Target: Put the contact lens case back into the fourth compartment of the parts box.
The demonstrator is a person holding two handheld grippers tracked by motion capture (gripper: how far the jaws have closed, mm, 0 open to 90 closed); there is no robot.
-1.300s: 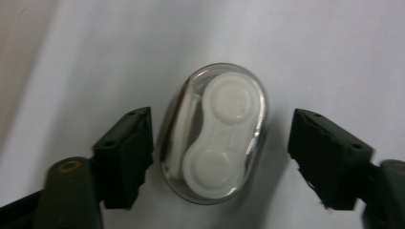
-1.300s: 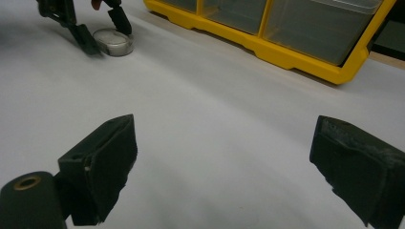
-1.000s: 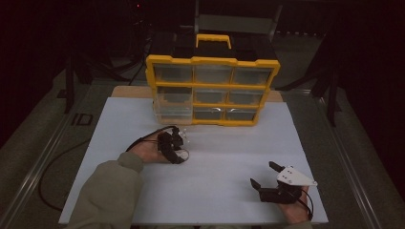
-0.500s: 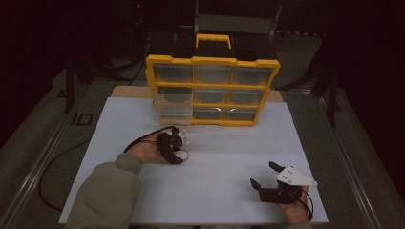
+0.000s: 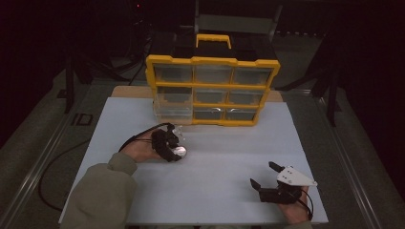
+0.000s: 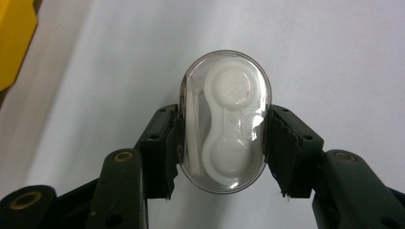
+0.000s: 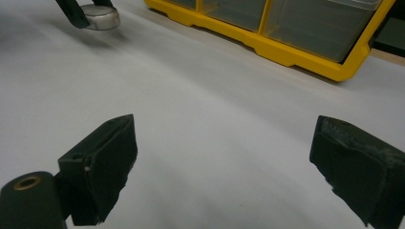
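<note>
One clear oval plastic case [image 6: 224,121] with white twin-cup insert, clamped between left gripper [image 6: 220,143] jaws; one yellow nine-drawer organiser [image 5: 212,90]; right gripper [image 5: 264,174] jaws wide, empty.

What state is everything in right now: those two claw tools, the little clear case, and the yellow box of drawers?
left gripper: shut on the clear case, off the sheet.
clear case: closed, clamped at its sides, a white two-cup holder inside.
right gripper: open, empty, low over the white sheet.
yellow drawer organizer: upright; the bottom-left drawer looks pulled out, the others pushed in.
</note>
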